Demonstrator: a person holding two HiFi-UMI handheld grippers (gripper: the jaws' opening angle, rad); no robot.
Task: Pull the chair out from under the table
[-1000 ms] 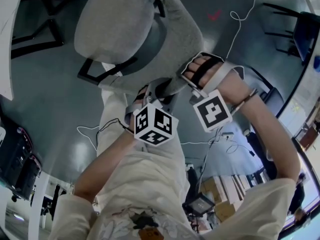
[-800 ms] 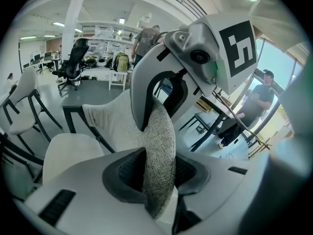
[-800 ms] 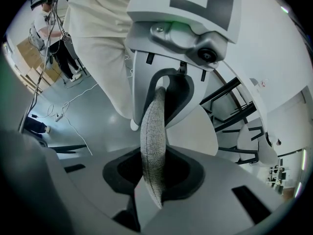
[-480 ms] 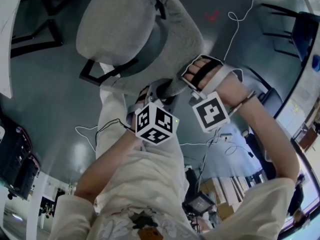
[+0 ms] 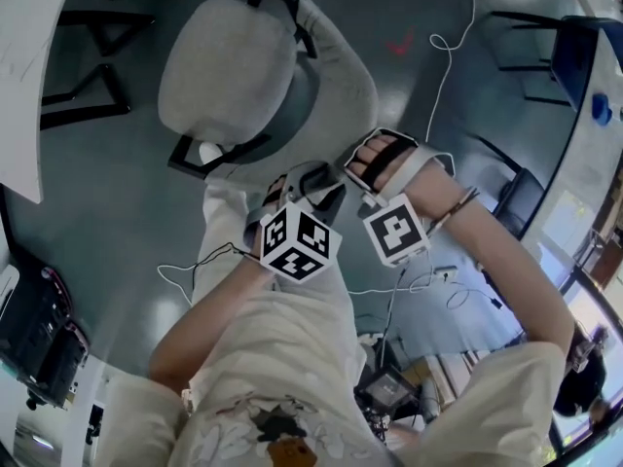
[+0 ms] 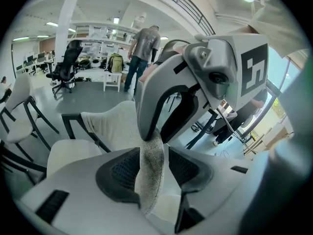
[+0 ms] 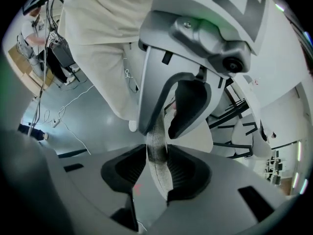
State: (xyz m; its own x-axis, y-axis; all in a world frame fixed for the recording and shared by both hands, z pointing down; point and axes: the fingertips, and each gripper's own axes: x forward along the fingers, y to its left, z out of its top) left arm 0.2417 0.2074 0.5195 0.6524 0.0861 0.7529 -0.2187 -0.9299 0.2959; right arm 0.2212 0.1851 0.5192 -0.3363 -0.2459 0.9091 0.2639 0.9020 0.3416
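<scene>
The grey fabric chair stands on the floor with its seat [image 5: 229, 71] toward the table and its backrest [image 5: 341, 81] toward me. Both grippers sit side by side on the backrest's top edge. The left gripper [image 5: 292, 185] has just been opening: the fabric edge [image 6: 152, 160] lies between its jaws against one pad, with a gap at the other. The right gripper [image 5: 336, 185] has also been opening, though the fabric edge [image 7: 157, 153] still touches both its pads [image 7: 183, 168]. Each gripper shows in the other's view, clamped over the same edge.
A white table [image 5: 29, 76] juts in at the upper left, with black chair frames [image 5: 92, 95] beside it. White cables [image 5: 443, 56] trail across the grey floor. A dark blue chair [image 5: 574, 47] stands at the right. A person [image 6: 143, 50] stands far off by benches.
Both hands have lifted slightly along the backrest's top edge. The chair now sits a little lower in the head view, and more of the table shows.
</scene>
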